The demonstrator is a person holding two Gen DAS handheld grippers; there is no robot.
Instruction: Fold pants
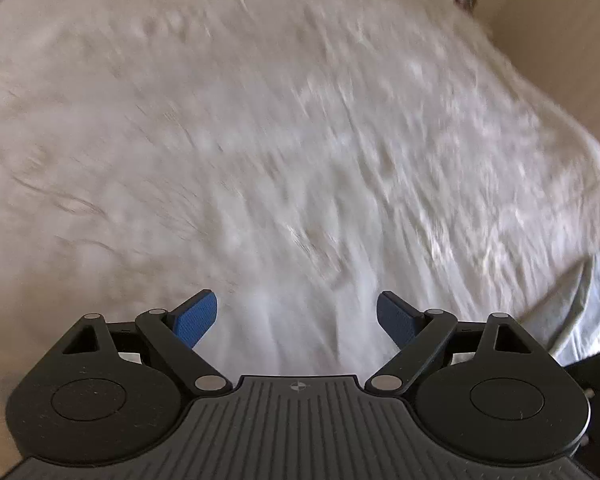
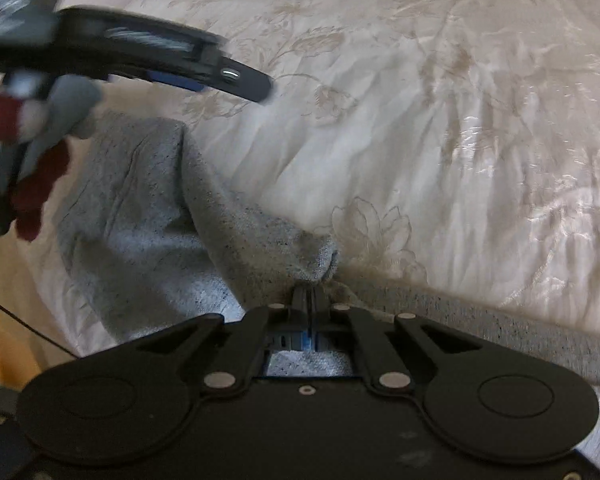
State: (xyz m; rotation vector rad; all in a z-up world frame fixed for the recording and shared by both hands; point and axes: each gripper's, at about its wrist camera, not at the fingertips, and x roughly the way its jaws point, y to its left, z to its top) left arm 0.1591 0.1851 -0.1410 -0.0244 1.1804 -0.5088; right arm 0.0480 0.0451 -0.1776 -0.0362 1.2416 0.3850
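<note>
Grey heathered pants [image 2: 140,232] lie crumpled on a white bedspread [image 2: 460,120]. My right gripper [image 2: 309,294] is shut on a bunched fold of the pants, and the cloth puckers up just past its tips. A band of the same grey fabric [image 2: 500,332] runs off to the right. My left gripper [image 1: 296,308] stands open over bare bedspread, with nothing between its blue pads [image 1: 198,318]. It also shows blurred at the upper left of the right wrist view, one black finger [image 2: 244,80] above the pants. A strip of the pants [image 1: 580,312] shows at the right edge of the left wrist view.
The bedspread [image 1: 260,140] is wrinkled and embroidered with flowers. A beige wall [image 1: 560,40] rises past the bed's far right corner. A hand in a dark red glove [image 2: 32,188] holds the left gripper. A black cable [image 2: 20,316] crosses the lower left.
</note>
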